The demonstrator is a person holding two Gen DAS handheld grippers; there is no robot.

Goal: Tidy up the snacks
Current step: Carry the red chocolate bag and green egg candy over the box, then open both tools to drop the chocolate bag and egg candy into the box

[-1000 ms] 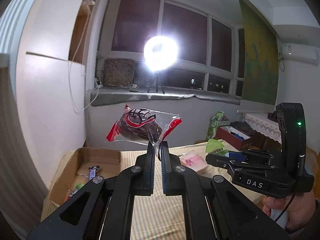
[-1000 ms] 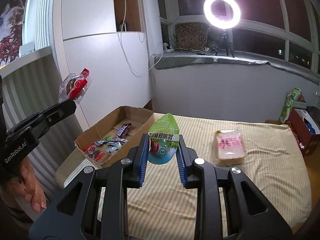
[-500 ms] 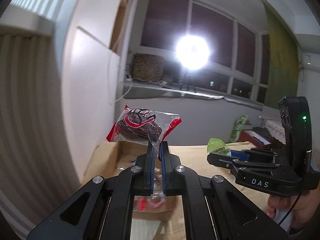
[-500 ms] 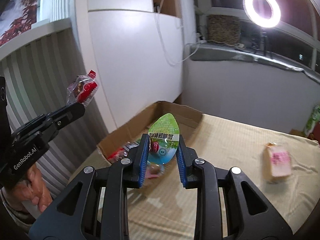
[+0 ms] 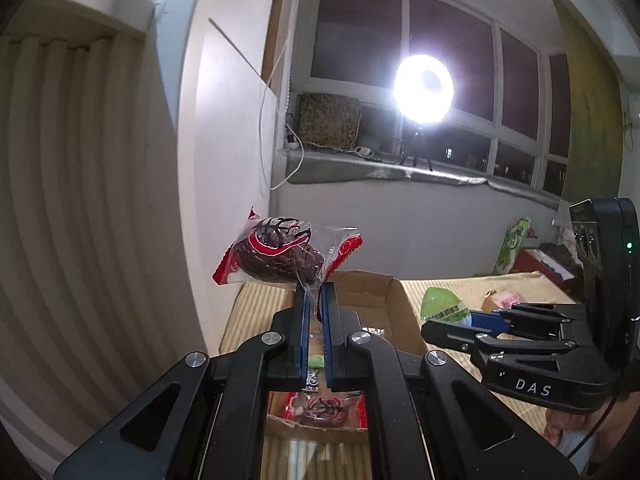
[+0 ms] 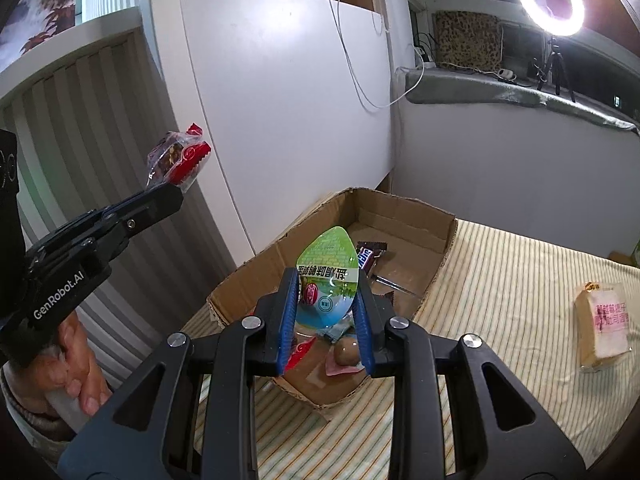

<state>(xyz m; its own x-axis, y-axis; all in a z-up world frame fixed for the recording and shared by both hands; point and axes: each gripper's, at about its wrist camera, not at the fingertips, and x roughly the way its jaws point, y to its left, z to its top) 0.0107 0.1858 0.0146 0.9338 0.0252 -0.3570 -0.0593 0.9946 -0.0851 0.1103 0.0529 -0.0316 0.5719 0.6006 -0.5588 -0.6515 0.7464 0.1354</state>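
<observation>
Both my claws hover above the cardboard box [image 6: 404,216]: left gripper [image 5: 315,300] clamps the chocolate pastry packet [image 5: 280,254], right gripper [image 6: 327,304] the green pouch [image 6: 328,280].

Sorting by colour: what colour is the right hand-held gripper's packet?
Green top, blue bottom packet; clearest in right wrist view.

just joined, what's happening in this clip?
A person is sorting snacks with two handheld grippers. The left gripper pinches the clear-and-red wrapper of a dark chocolate pastry; the right gripper clamps a green-lidded jelly cup. Both are held in the air over the open cardboard box on the striped bedcover, which already holds several wrapped sweets. A pink-labelled bread pack lies on the bedcover outside the box.
</observation>
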